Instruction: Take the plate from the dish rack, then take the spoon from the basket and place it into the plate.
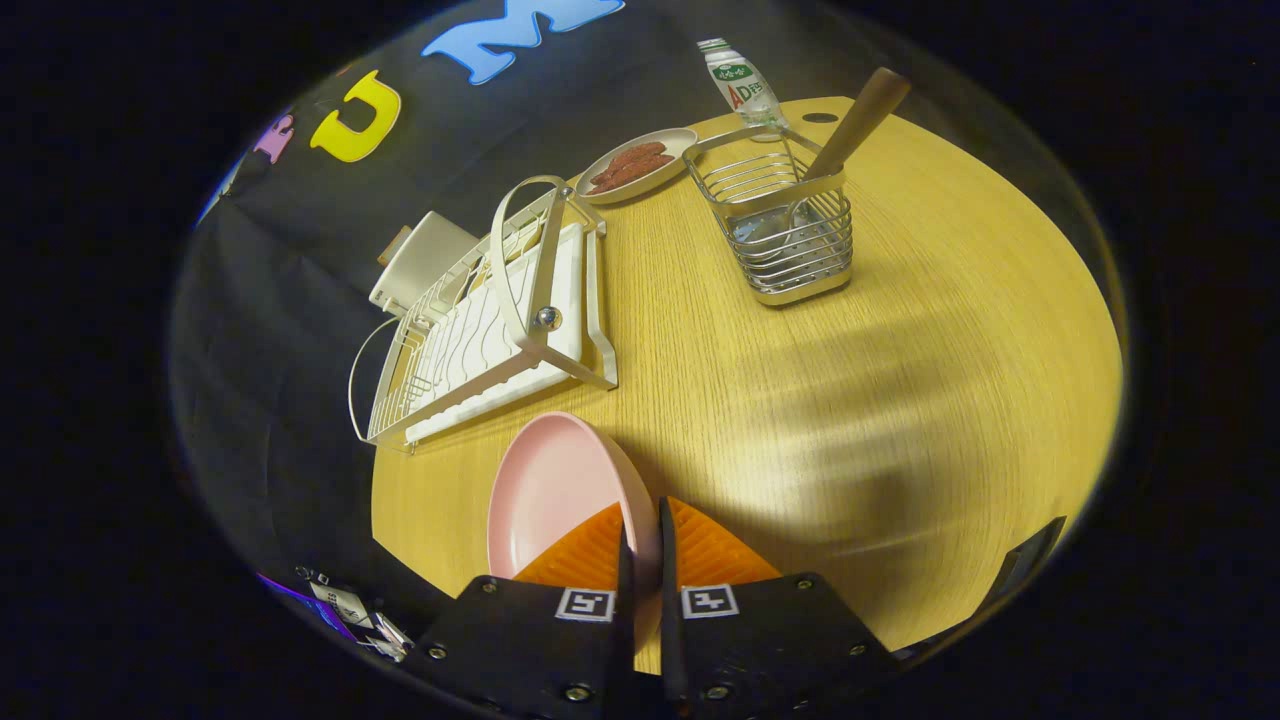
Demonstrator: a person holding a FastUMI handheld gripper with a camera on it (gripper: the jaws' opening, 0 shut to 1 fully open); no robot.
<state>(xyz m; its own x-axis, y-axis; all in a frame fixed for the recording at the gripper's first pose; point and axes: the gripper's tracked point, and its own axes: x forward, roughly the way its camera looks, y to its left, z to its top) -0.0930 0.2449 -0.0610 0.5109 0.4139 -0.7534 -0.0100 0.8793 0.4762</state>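
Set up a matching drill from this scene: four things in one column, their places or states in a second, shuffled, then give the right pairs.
Things:
1. pink plate
2. spoon
3. dish rack
4. bottle

Places or states:
A. stands at the table's far edge, beyond the basket
B. pinched by its rim in the gripper
C. handle sticks up out of the wire basket
D. holds no dishes, beside the booth's wall

Pairs: 1-B, 2-C, 3-D, 4-A
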